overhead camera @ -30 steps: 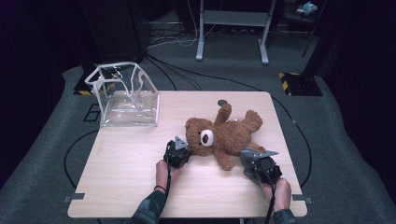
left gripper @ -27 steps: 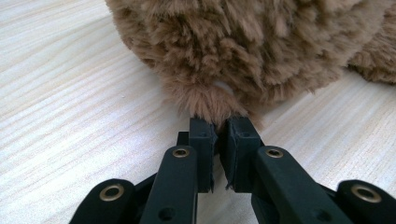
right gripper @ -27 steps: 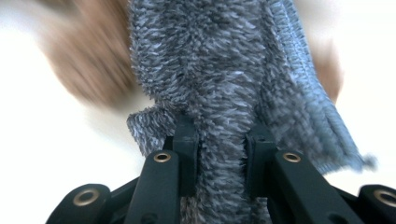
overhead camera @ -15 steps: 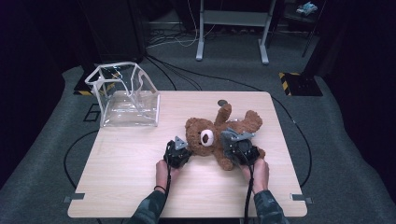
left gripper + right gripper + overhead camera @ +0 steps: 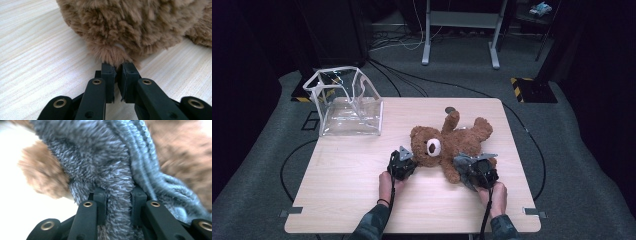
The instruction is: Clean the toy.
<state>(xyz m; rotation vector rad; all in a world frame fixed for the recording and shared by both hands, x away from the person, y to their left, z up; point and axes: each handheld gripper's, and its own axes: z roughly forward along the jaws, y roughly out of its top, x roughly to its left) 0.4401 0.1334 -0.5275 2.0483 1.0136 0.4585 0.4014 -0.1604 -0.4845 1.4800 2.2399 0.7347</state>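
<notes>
The right gripper (image 5: 466,167) had shifted onto the grey garment (image 5: 110,170) of the teddy bear (image 5: 447,142) on the table (image 5: 337,200) and clamped it — the left gripper (image 5: 116,68) pinched its ear — likely ready for undressing.

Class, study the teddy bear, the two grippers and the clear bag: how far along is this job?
Done: both grips look made. The left gripper is shut on the teddy bear's ear; the right gripper is shut on the grey knitted garment by the bear.

In hand: the teddy bear lies on the table.

Left: probably dressing or undressing it; the clear bag stands open, apart.
</notes>
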